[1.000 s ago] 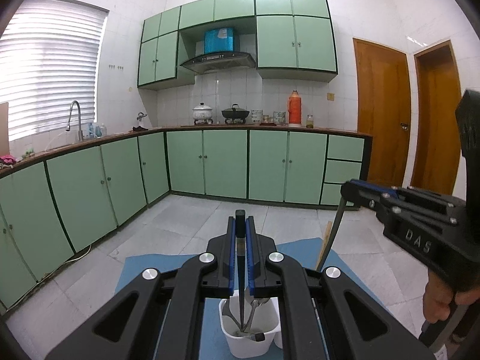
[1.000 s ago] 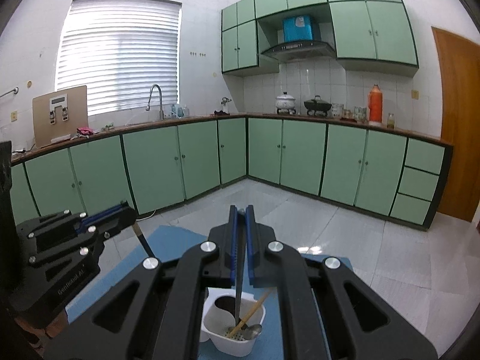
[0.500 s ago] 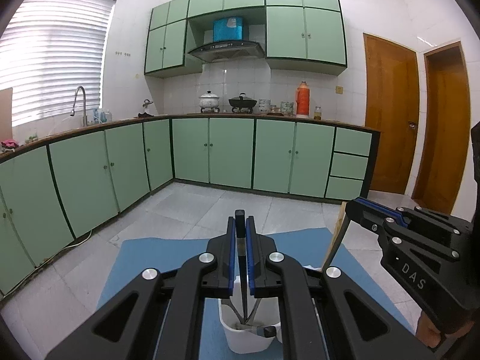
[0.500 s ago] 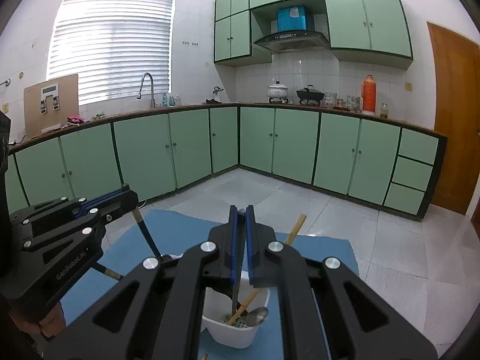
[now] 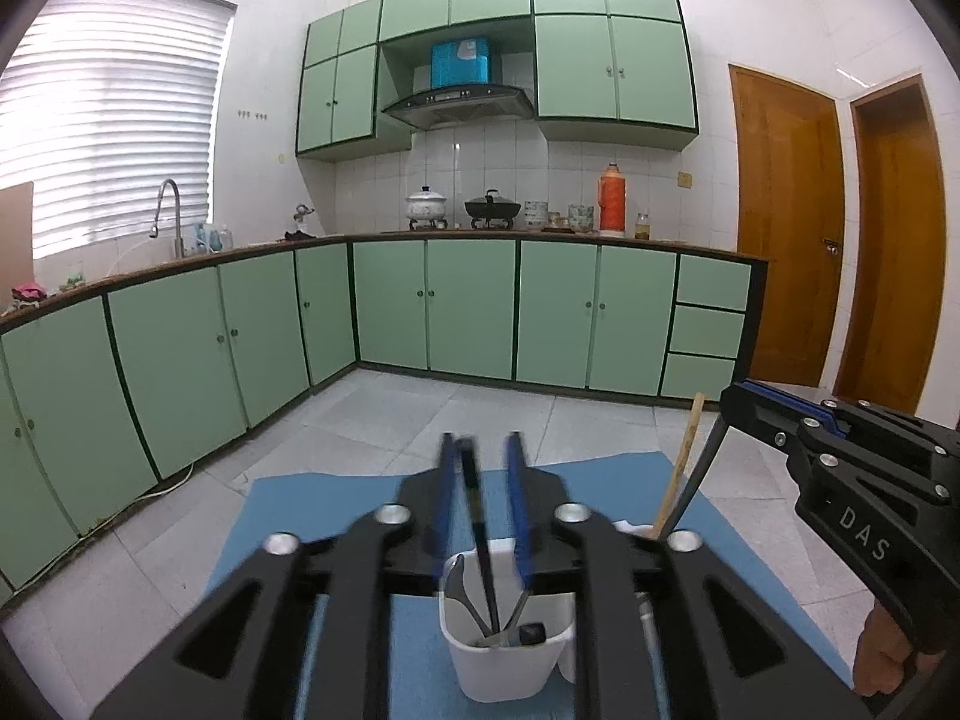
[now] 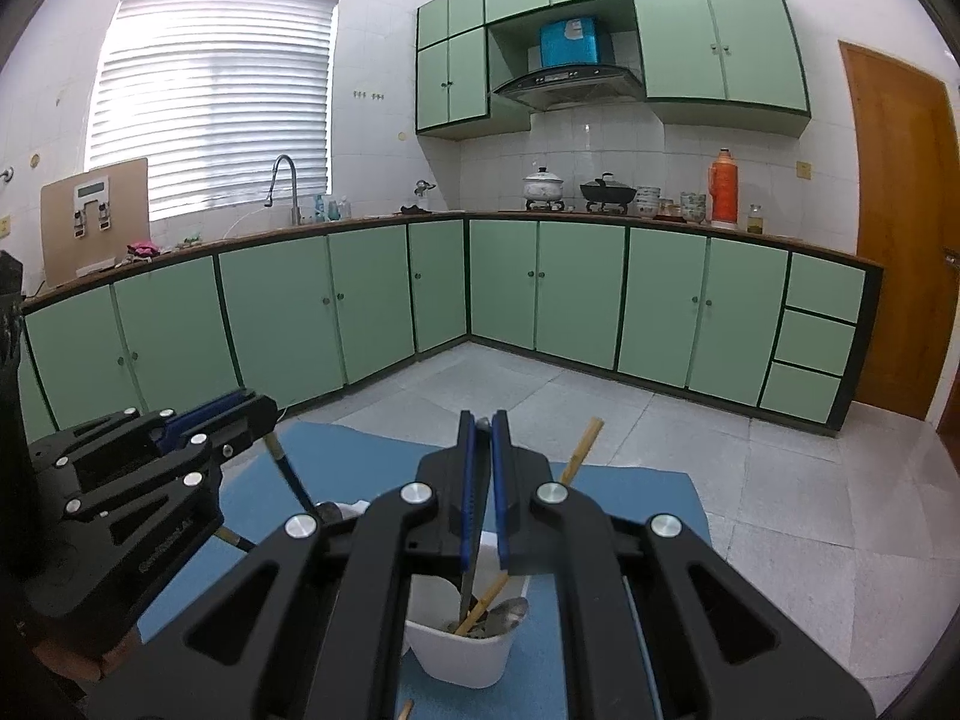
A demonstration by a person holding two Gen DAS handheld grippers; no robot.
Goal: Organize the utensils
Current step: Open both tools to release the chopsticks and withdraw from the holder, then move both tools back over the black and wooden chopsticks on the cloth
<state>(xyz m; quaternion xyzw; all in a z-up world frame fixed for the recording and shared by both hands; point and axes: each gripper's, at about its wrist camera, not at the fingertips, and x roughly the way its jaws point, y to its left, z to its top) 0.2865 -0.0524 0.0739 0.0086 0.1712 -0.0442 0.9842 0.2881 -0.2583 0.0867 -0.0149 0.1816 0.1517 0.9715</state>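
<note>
In the left wrist view my left gripper (image 5: 480,450) is open above a white cup (image 5: 504,666). A black-handled utensil (image 5: 477,516) leans free between its fingers, its lower end in the cup among several metal utensils. In the right wrist view my right gripper (image 6: 483,426) is shut on a thin metal utensil (image 6: 471,558) whose lower end is in a second white cup (image 6: 462,654). That cup also holds a wooden chopstick (image 6: 579,456) and a spoon (image 6: 507,609). The right gripper (image 5: 729,405) shows at the right of the left wrist view.
Both cups stand on a blue mat (image 5: 288,516) on a table. The left gripper (image 6: 264,414) shows at the left of the right wrist view. Green kitchen cabinets (image 5: 468,306) and wooden doors (image 5: 786,228) lie far behind.
My left gripper has opened and let go of the black-handled utensil, which now leans in the cup. My right gripper stays shut on its metal utensil and has lowered slightly.
</note>
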